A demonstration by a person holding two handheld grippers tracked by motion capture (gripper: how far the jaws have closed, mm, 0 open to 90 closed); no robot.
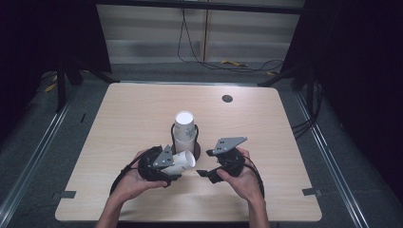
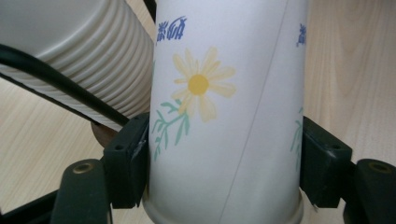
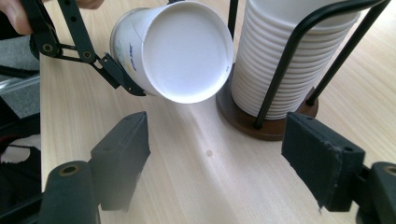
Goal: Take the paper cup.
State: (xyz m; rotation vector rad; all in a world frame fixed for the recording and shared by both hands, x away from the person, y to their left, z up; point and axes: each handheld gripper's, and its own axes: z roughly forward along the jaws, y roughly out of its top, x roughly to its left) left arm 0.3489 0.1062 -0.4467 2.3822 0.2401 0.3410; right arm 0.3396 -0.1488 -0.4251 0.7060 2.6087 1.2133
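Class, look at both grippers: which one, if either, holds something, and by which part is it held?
The left gripper holds a flowered paper cup, jaws pressing opposite sides of its wall near the base. The right gripper is open, holding nothing.

Light fell from above onto the pale wooden tabletop (image 1: 142,118), leaving a mild sheen near its far edge, while the surroundings on both sides sank into near black. The high view was soft and slightly grainy. In the left gripper view the white paper cup with a yellow flower print (image 2: 224,116) was evenly lit, with its nearest part slightly soft. In the right gripper view a pale glare streak crossed the wood, the 2 black jaws in the foreground were blurred, and the ribbed white stack of cups (image 3: 285,60) looked sharp.
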